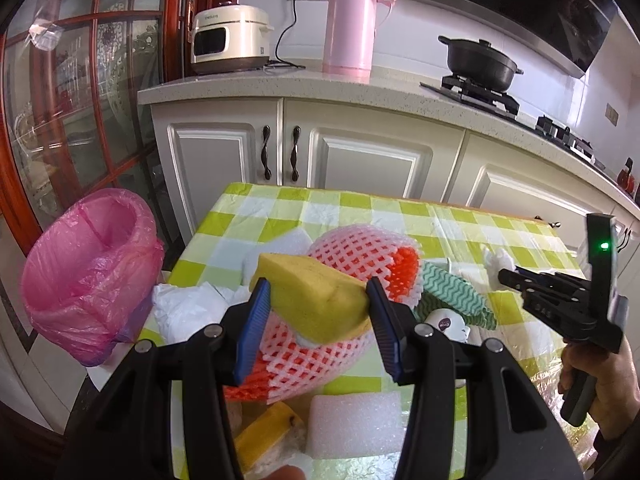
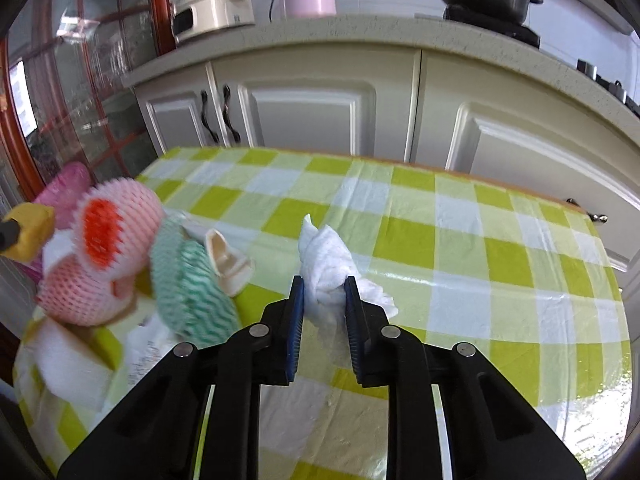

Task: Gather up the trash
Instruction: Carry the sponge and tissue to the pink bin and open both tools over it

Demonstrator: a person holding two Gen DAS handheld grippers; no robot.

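My left gripper [image 1: 318, 284] is shut on a yellow sponge [image 1: 312, 300], held above the green-checked table [image 1: 460, 224]. A bin lined with a pink bag [image 1: 88, 280] stands on the floor off the table's left edge. My right gripper [image 2: 324, 280] is shut on a crumpled white tissue [image 2: 326, 256] just over the tablecloth [image 2: 460, 240]. Pink foam fruit nets [image 1: 360, 248], a green wavy cloth [image 1: 452, 292], a white foam block [image 1: 356, 420], a yellow scrap [image 1: 268, 436] and crumpled white paper [image 1: 188, 312] lie piled at the table's left end.
White cabinets [image 1: 360, 160] run behind the table under a counter holding a rice cooker [image 1: 228, 36], a pink thermos [image 1: 350, 20] and a black pot [image 1: 480, 60] on the stove. A glass door with a red frame [image 1: 80, 100] stands at the left. A hand [image 1: 600, 380] holds the right gripper's handle.
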